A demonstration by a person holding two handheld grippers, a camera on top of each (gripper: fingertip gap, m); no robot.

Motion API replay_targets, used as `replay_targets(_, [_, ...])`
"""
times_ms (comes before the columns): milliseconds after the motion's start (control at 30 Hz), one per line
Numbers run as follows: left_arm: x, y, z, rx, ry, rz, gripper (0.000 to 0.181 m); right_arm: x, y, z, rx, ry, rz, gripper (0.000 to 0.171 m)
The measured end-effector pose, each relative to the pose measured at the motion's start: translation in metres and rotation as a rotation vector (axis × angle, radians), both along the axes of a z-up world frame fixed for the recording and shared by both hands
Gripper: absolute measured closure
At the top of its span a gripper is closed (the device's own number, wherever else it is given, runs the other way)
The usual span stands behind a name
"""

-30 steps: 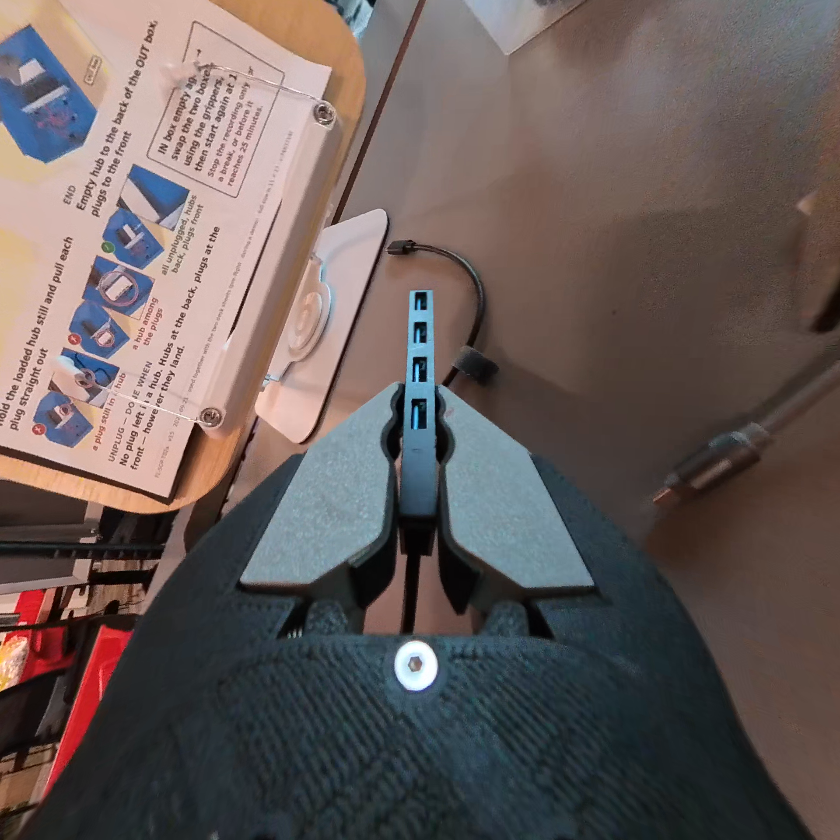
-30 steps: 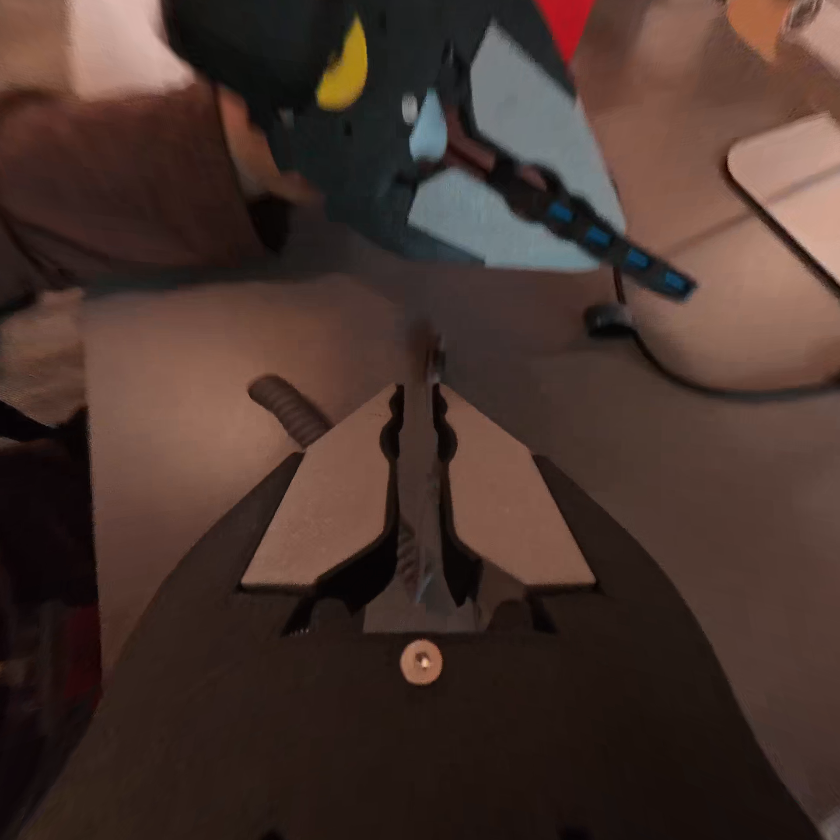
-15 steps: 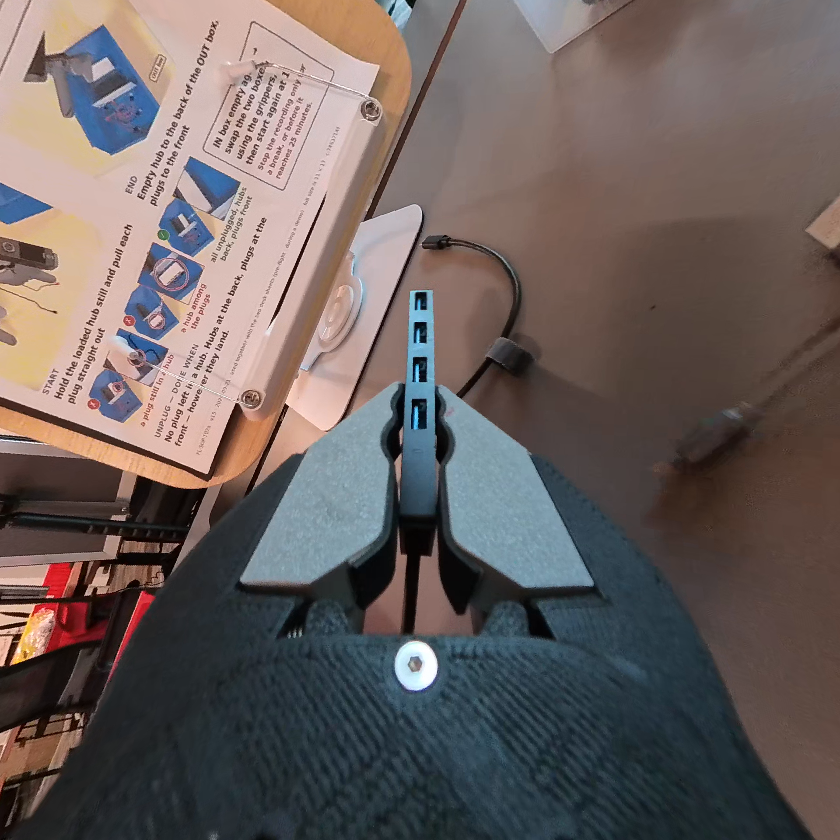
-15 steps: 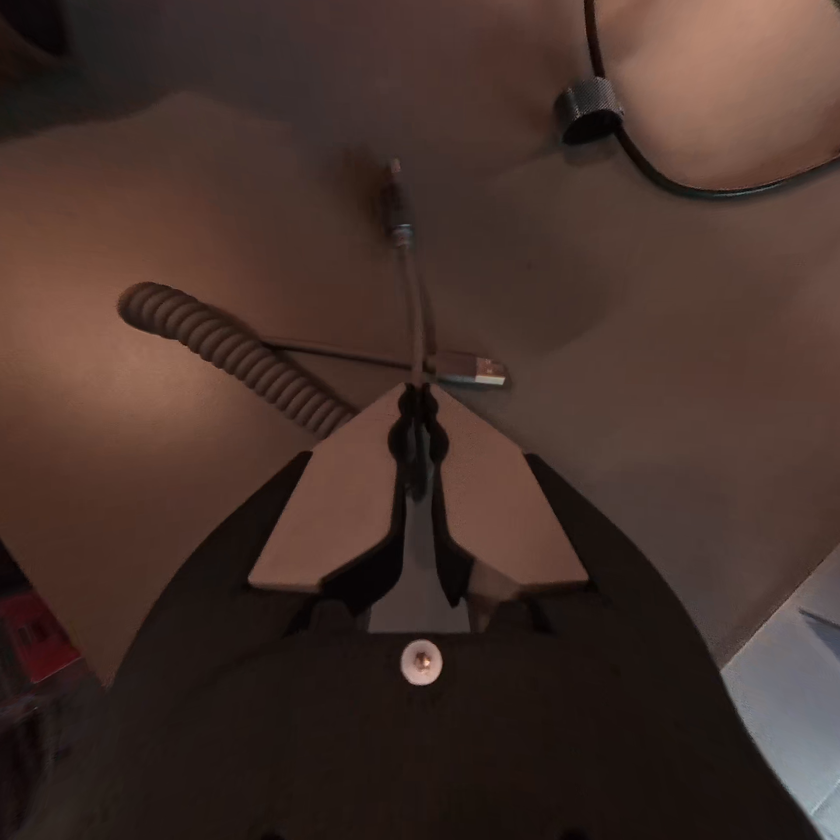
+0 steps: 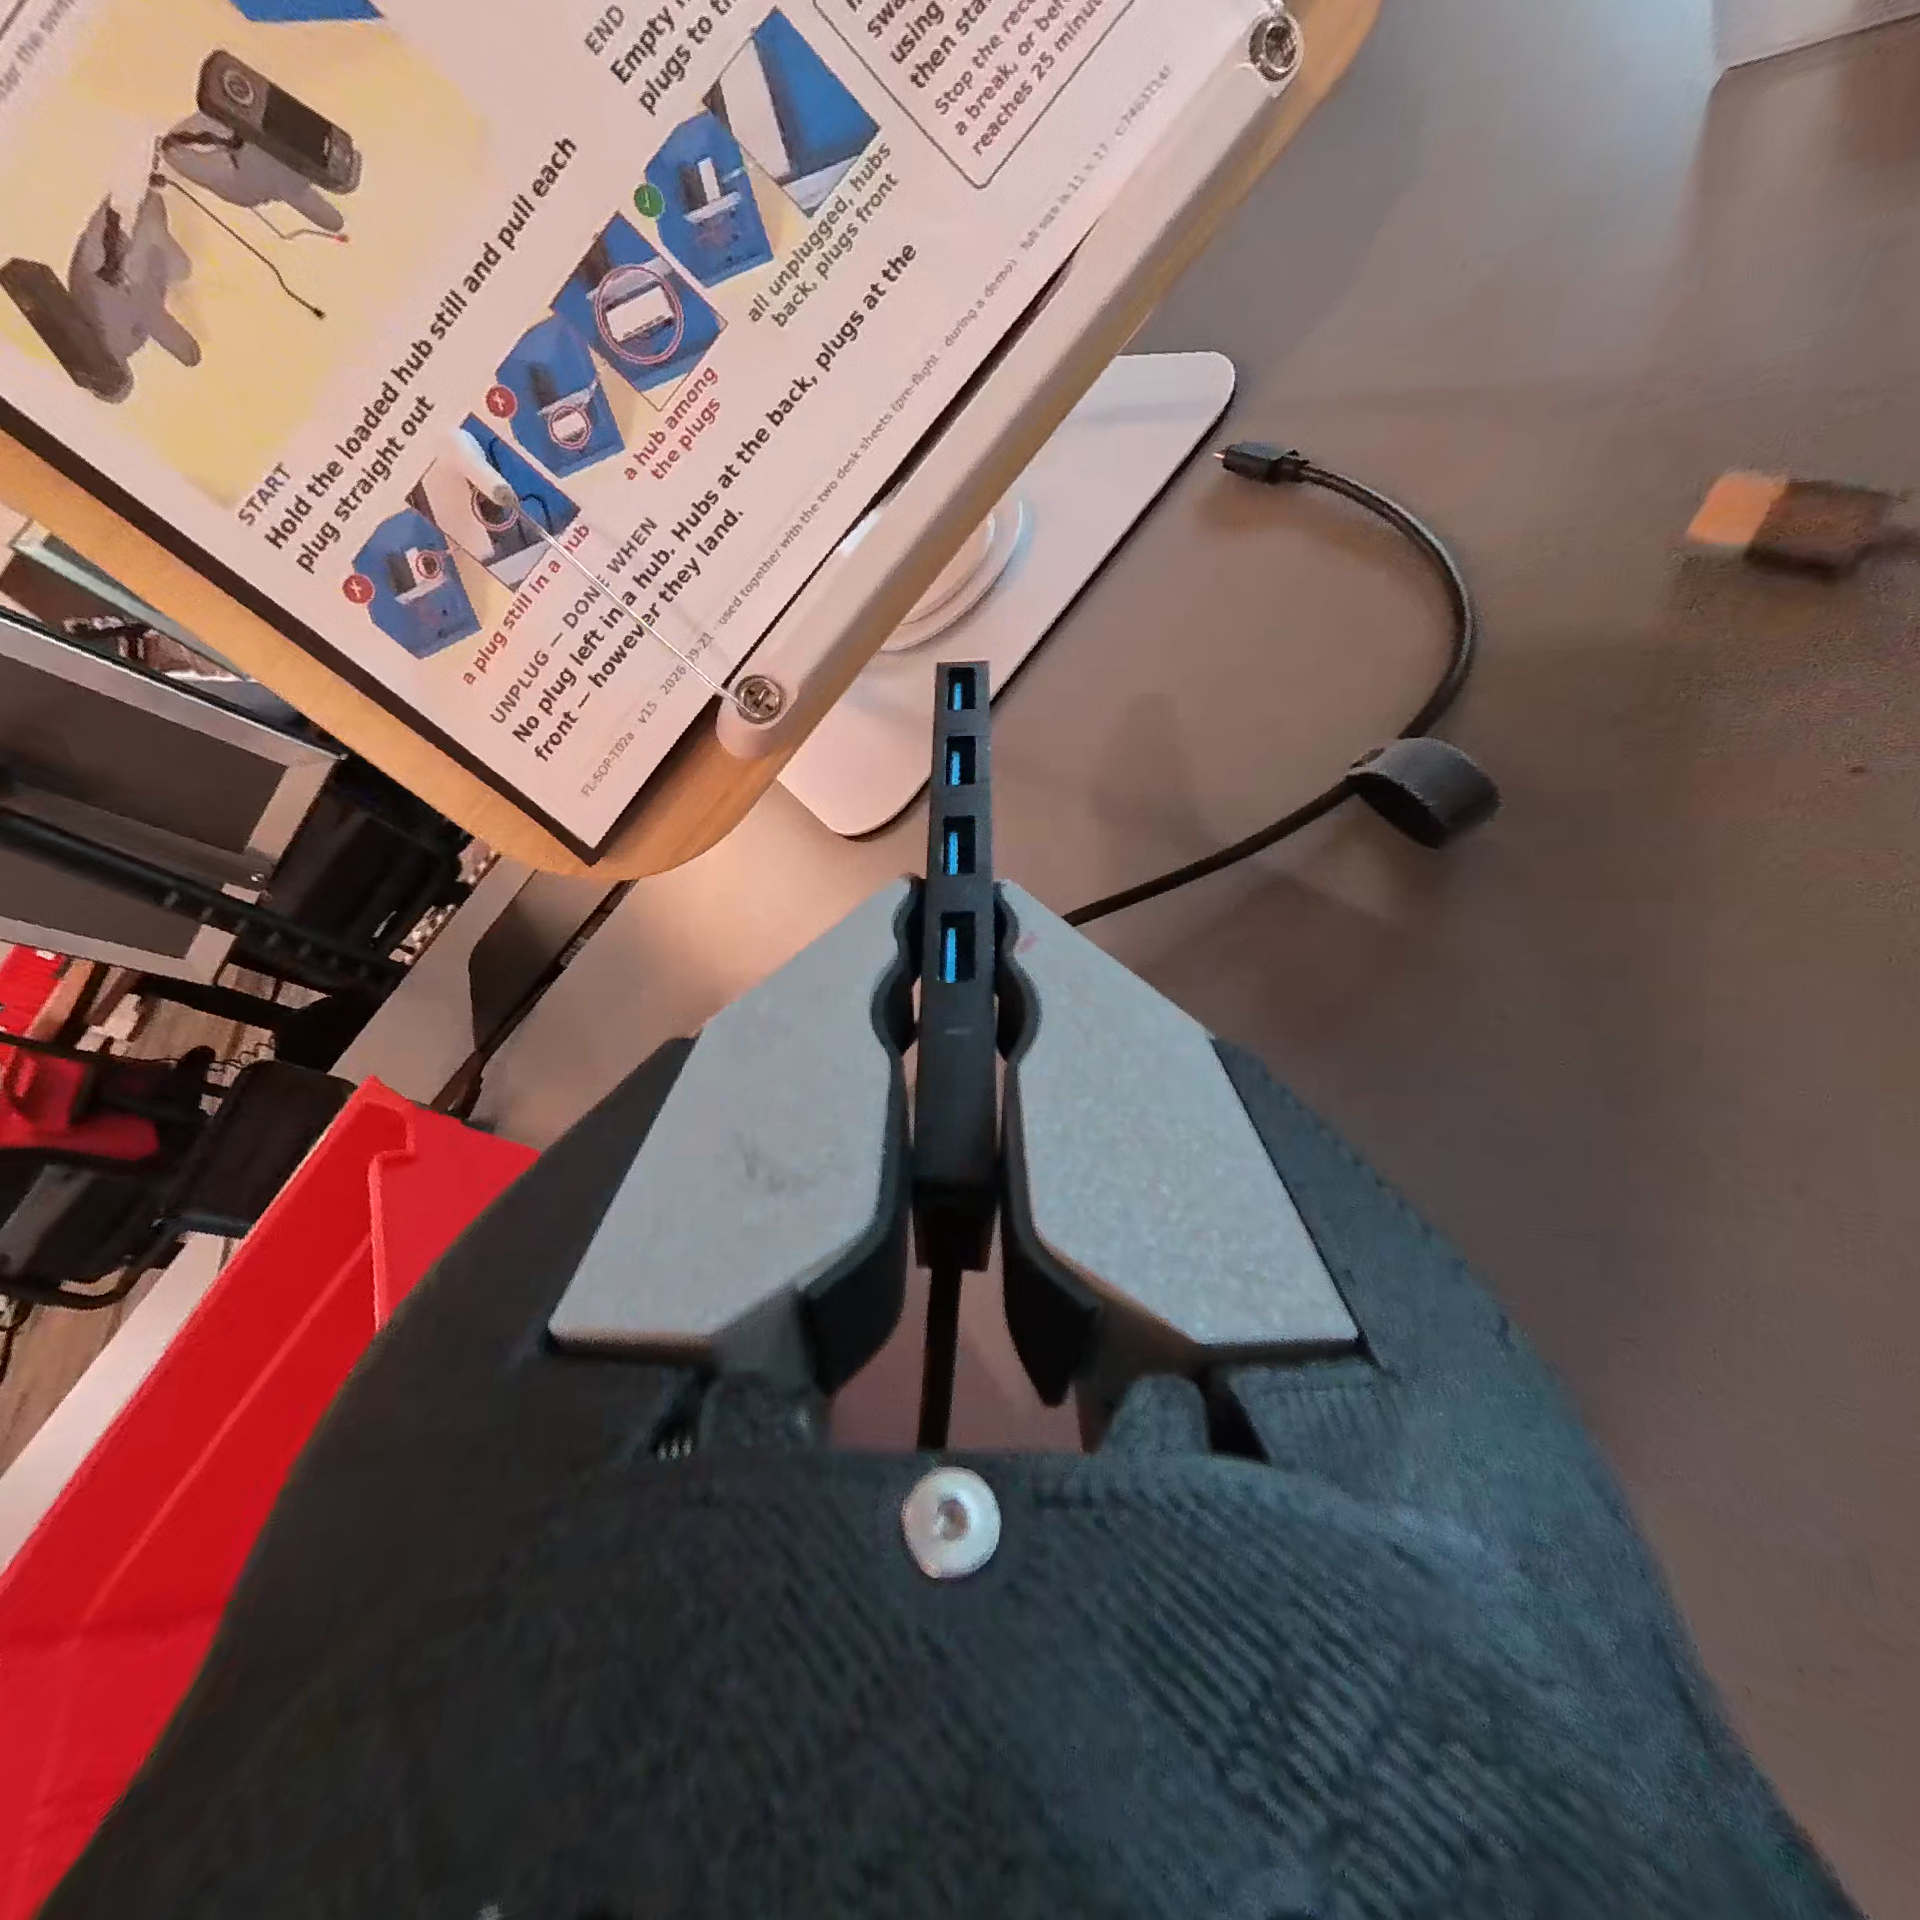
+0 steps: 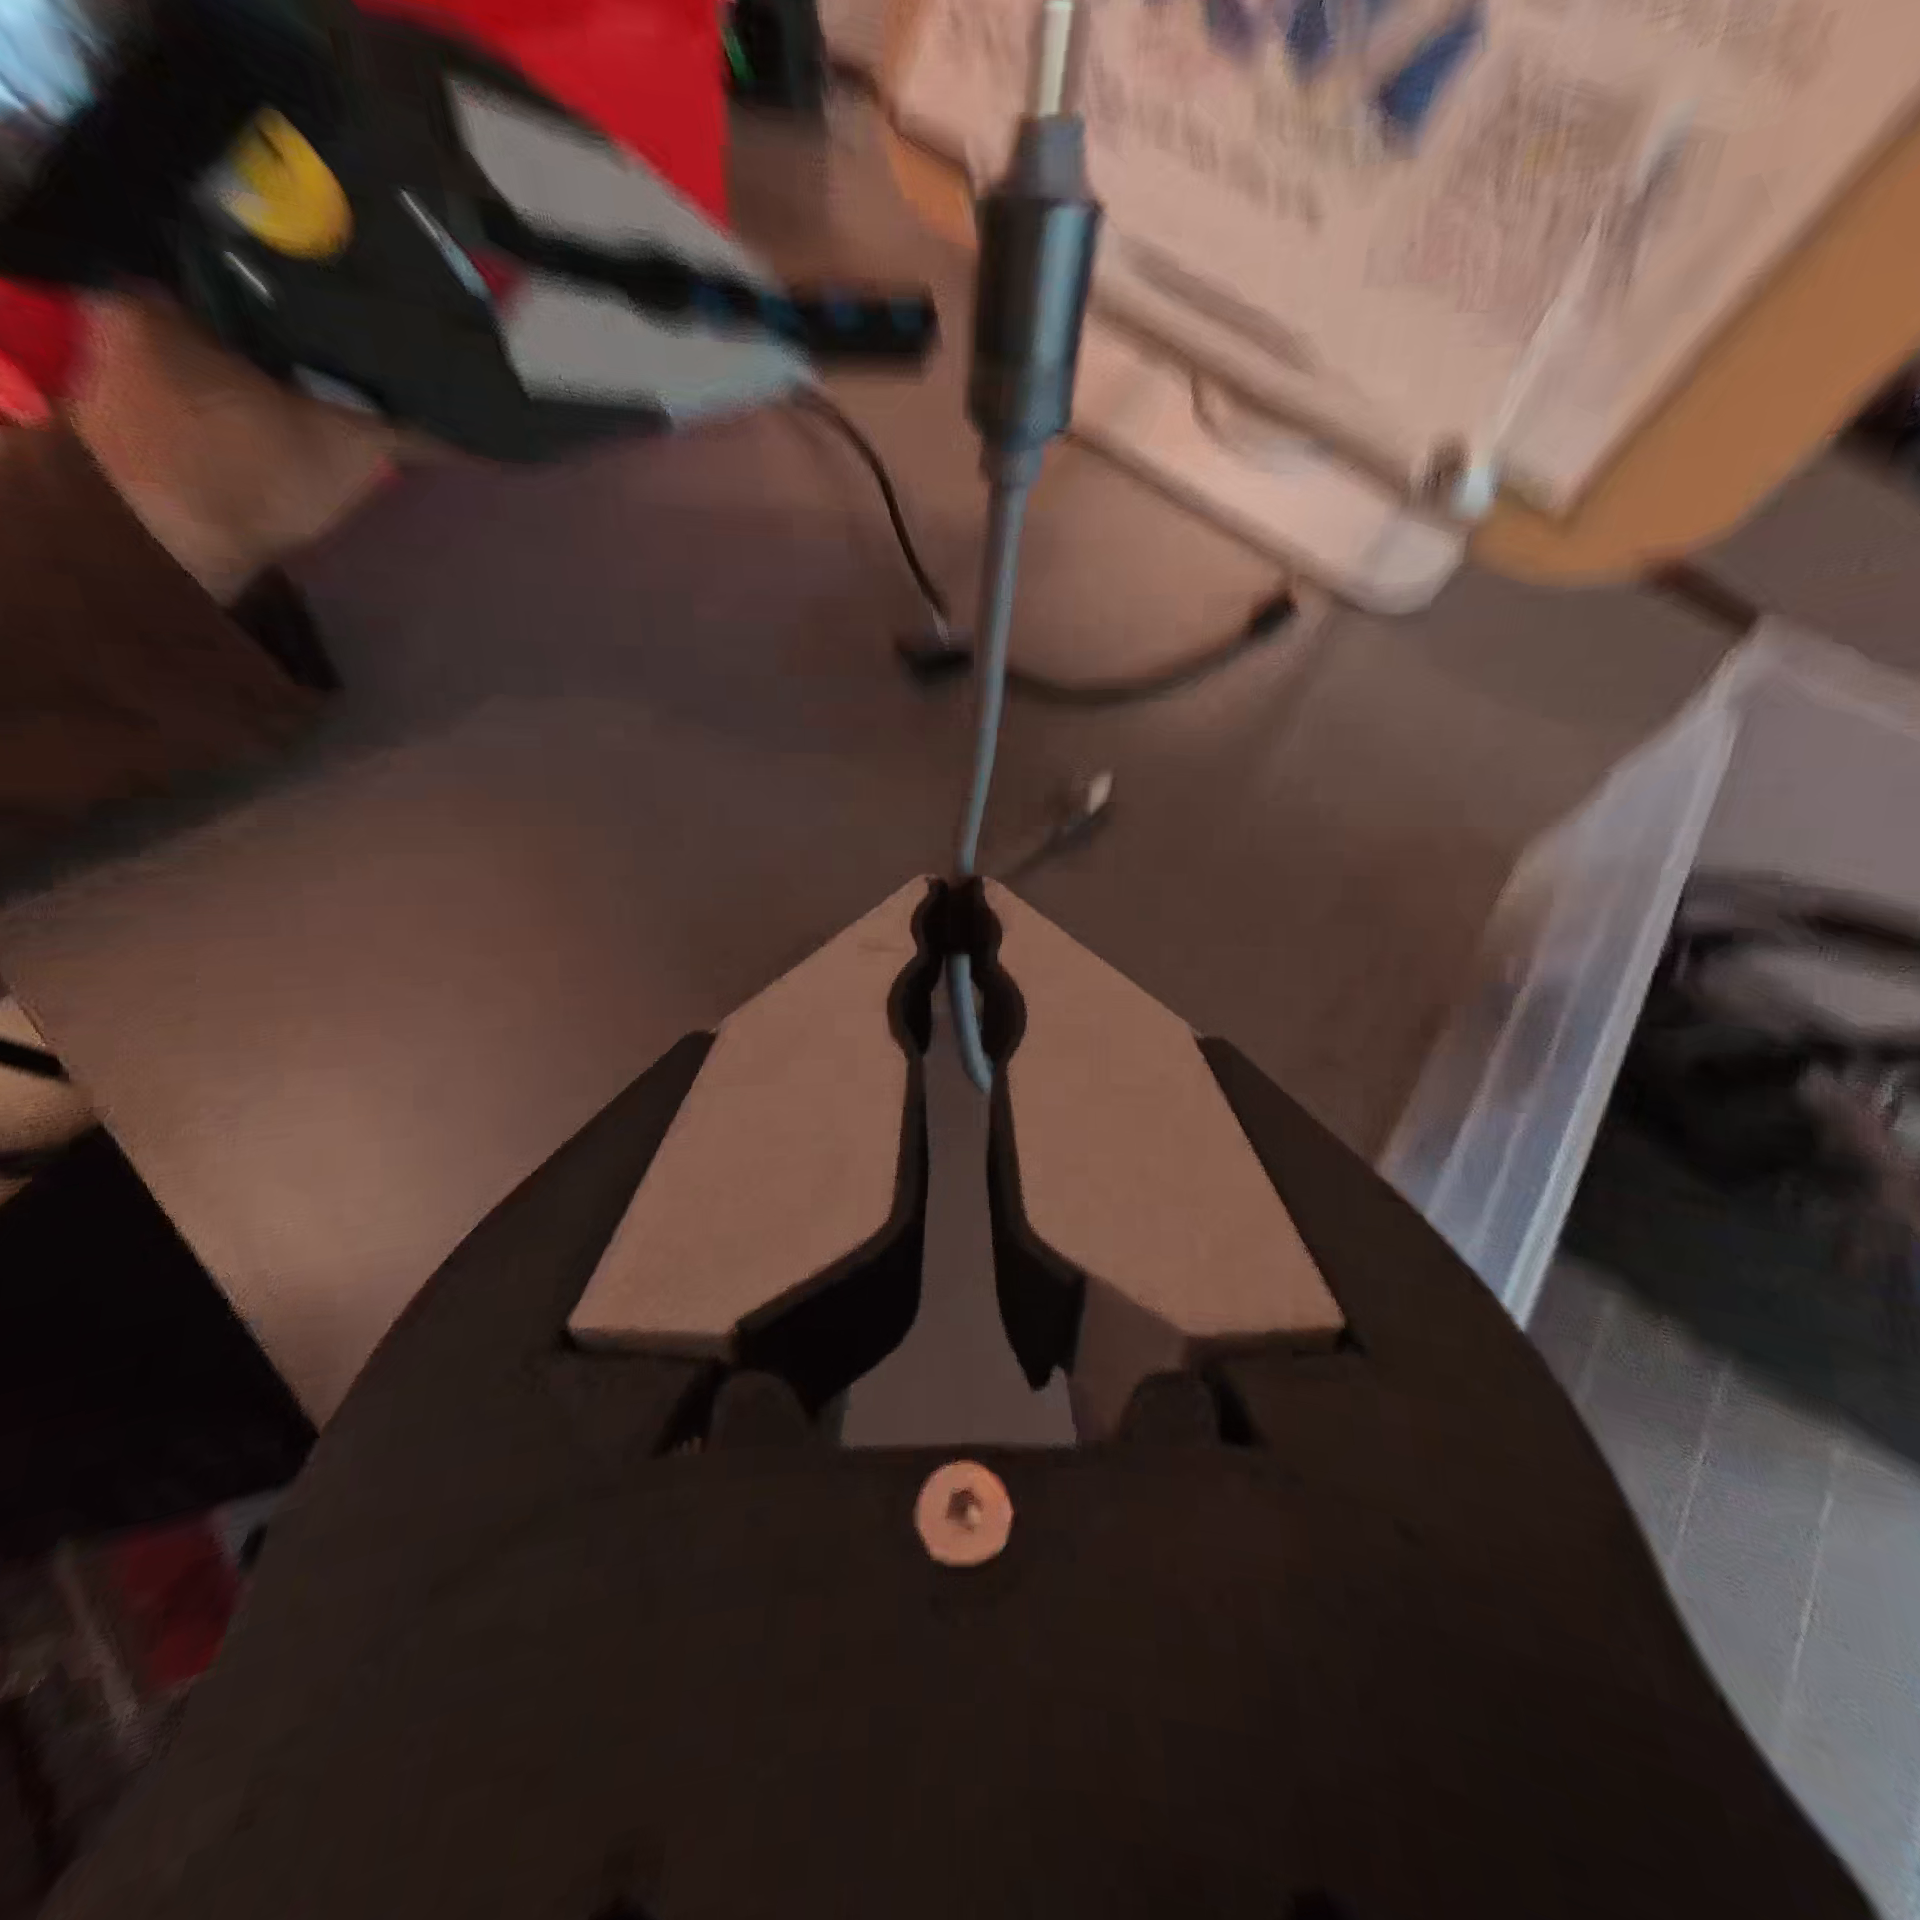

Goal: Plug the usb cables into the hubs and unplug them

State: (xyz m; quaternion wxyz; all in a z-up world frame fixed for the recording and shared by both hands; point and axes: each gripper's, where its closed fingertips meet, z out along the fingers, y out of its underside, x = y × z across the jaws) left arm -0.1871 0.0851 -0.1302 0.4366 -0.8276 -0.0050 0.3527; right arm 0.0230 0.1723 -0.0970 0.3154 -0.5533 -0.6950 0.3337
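Cable plug (image 6: 1029, 312) now raised toward hub (image 5: 958, 831), instruction board (image 5: 520, 364) beside.

a dark brown table (image 5: 1558, 1143) carries a white stand base (image 5: 1101, 499) near its left edge, a black cable (image 5: 1444, 623) lying just beside it.

instruction sheet (image 5: 582, 312), red bin (image 5: 208, 1455), clear box (image 6: 1662, 935)

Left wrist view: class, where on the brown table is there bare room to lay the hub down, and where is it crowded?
Free: the brown table right of the left claw, below the hub cable. Crowded: left, by the stand base, instruction board and red bin.
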Motion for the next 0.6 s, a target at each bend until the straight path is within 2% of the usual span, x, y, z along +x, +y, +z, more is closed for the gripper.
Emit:
replay_targets(100, [0.005, 0.003, 0.002, -0.004, 0.021, -0.019, 0.173, 0.025, 0.023, -0.035, 0.004, -0.150, -0.104, 0.148])
replay_targets(200, [0.008, 0.006, -0.002, -0.025, 0.028, -0.035, 0.173, 0.027, 0.035, -0.020, 0.077, -0.096, -0.185, 0.144])
replay_targets(267, [0.009, 0.007, -0.005, -0.041, 0.037, -0.041, 0.173, 0.022, 0.036, -0.005, 0.125, -0.060, -0.207, 0.136])
replay_targets(400, [0.011, 0.008, -0.008, -0.052, 0.041, -0.048, 0.173, -0.002, 0.022, -0.005, 0.177, -0.058, -0.166, 0.134])
replay_targets(600, [0.008, 0.006, -0.007, -0.045, 0.028, -0.042, 0.173, -0.033, 0.056, -0.068, 0.223, -0.270, -0.302, 0.141])
